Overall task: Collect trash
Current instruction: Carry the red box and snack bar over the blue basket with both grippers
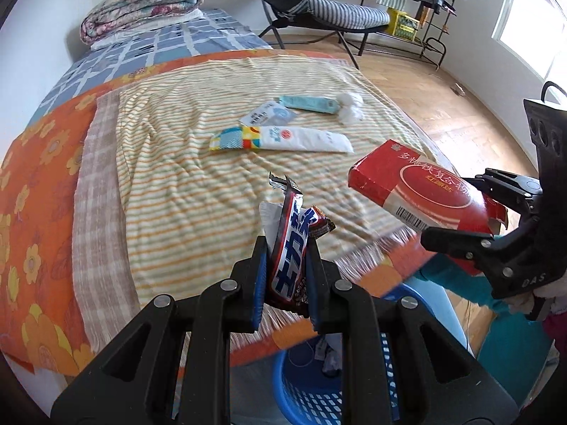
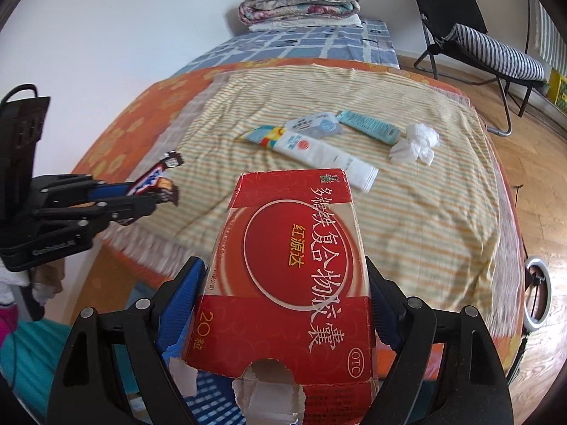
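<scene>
My left gripper [image 1: 287, 265] is shut on a brown and blue snack wrapper [image 1: 290, 248], held above the blue laundry-style basket [image 1: 304, 389] at the bed's edge. My right gripper [image 2: 287, 301] is shut on a torn red medicine box [image 2: 294, 269], also seen in the left wrist view [image 1: 418, 187]. On the striped blanket lie a white and colourful packet [image 1: 280, 139], a small grey-white pouch [image 1: 267, 115], a teal tube [image 1: 308, 103] and crumpled white tissue [image 1: 351, 105]. The left gripper and wrapper show in the right wrist view [image 2: 156, 194].
The bed [image 1: 46, 163] has an orange flowered sheet and folded quilts [image 1: 141, 3] at its far end. A black folding chair [image 1: 319, 7] and a clothes rack [image 1: 436, 10] stand on the wooden floor. A ring light [image 2: 538, 294] lies by the bed.
</scene>
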